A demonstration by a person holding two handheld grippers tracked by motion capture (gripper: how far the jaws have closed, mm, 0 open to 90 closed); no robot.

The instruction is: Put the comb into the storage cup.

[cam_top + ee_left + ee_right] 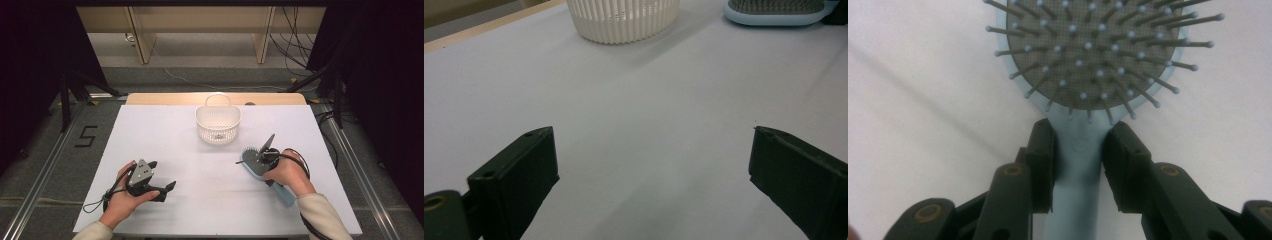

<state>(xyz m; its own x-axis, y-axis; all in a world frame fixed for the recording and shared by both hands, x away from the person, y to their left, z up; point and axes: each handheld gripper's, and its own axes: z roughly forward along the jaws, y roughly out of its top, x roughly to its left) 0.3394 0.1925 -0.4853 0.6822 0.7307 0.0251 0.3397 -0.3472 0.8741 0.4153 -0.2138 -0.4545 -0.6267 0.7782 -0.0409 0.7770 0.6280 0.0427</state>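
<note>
Blue hairbrush handle under right hand

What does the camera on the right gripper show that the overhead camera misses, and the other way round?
Right gripper view: the gripper's pads pressing the hairbrush's neck, and the ball-tipped bristles up close. High view: the white basket, the left gripper held open over the table, both hands, the brush's whole handle. Both show the blue hairbrush on the white table.

One hairbrush, one basket
</note>
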